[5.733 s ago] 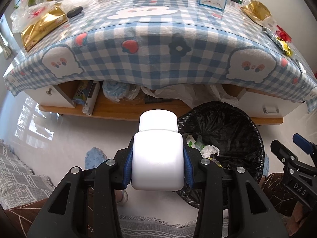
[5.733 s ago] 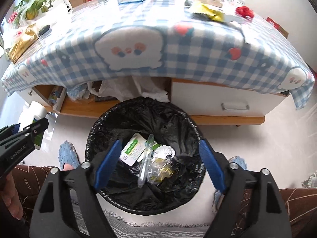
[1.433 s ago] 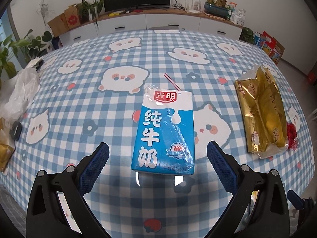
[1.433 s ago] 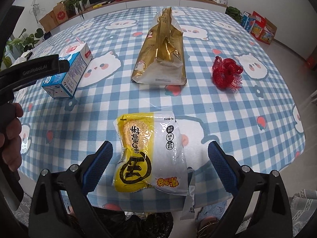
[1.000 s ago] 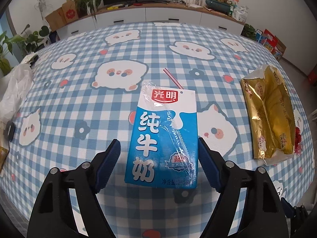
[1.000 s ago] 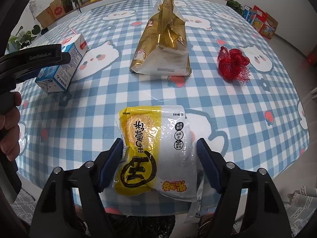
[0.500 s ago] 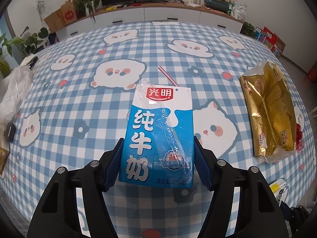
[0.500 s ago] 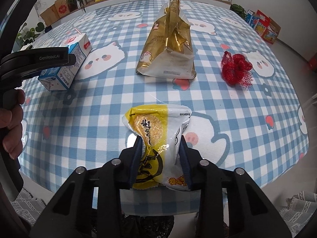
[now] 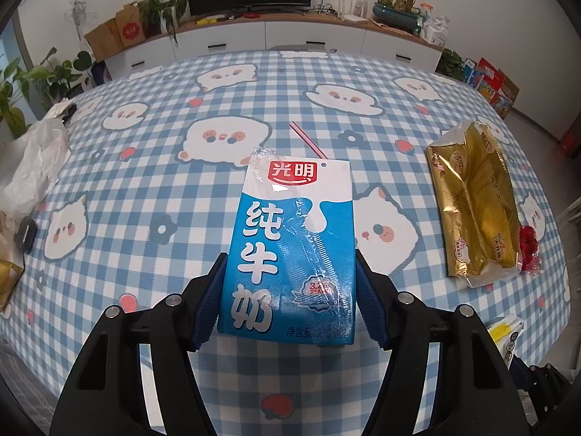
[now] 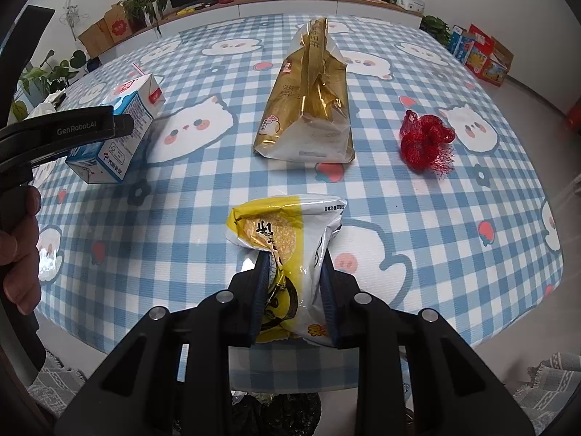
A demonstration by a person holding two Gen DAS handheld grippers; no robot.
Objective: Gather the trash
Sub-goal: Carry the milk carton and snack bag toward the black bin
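both grippers have just clamped: the left gripper [image 9: 288, 290] pinches the milk carton [image 9: 292, 250], the right gripper [image 10: 294, 290], closing, squeezes the snack packet [image 10: 290, 250], seemingly off the table [image 10: 399, 200]; binning comes next.

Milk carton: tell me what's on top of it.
A clear plastic wrapper lies along the front of the milk carton, and a red-and-white straw pokes out at its far end. The left gripper clamps its sides. Whether anything remains inside cannot be seen.

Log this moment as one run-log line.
left hand-held gripper: shut on milk carton | right hand-held gripper: closing on yellow snack bag | untouched: gold bag, red net
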